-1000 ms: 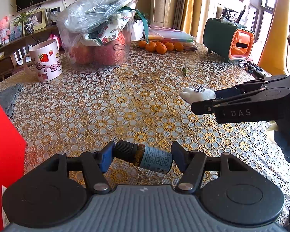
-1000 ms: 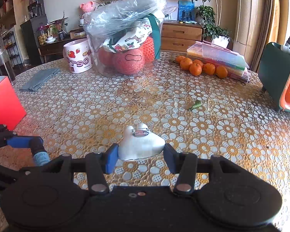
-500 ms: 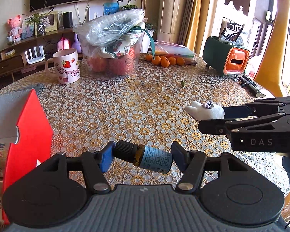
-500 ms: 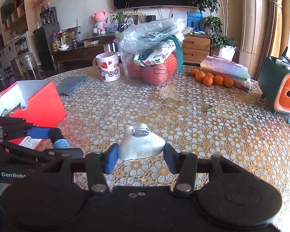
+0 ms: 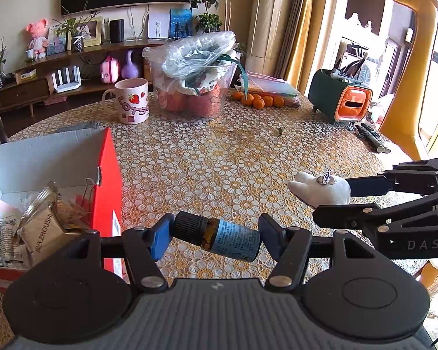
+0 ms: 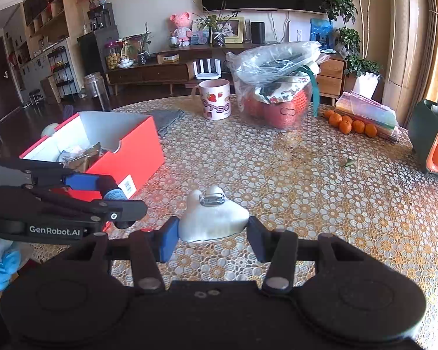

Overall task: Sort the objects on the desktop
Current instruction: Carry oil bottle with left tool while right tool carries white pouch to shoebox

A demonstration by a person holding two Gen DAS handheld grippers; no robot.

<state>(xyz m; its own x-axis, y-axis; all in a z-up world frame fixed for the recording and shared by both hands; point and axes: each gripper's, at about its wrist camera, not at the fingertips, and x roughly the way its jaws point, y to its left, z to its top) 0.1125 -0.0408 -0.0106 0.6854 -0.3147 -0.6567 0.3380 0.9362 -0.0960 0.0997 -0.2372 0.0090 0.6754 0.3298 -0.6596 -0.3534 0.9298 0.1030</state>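
My left gripper (image 5: 214, 236) is shut on a small brown bottle (image 5: 219, 236) with a black cap and blue label, held sideways above the table. My right gripper (image 6: 211, 233) is shut on a white plush toy (image 6: 213, 218) with a metal clip on top, also lifted. The toy shows in the left wrist view (image 5: 321, 188) at the right, the bottle in the right wrist view (image 6: 114, 194) at the left. A red open box (image 6: 125, 151) with several packets inside stands at the left, next to the left gripper; it shows in the left wrist view (image 5: 108, 175) too.
On the round patterned table (image 5: 219, 157) stand a strawberry mug (image 5: 131, 100), a clear bag of fruit (image 5: 195, 78), several oranges (image 5: 258, 100), a green and orange holder (image 5: 341, 100) and a grey cloth (image 6: 166, 118).
Both grippers have risen and pulled back with their objects held. The red box has come into fuller view at the left, now showing its open inside.
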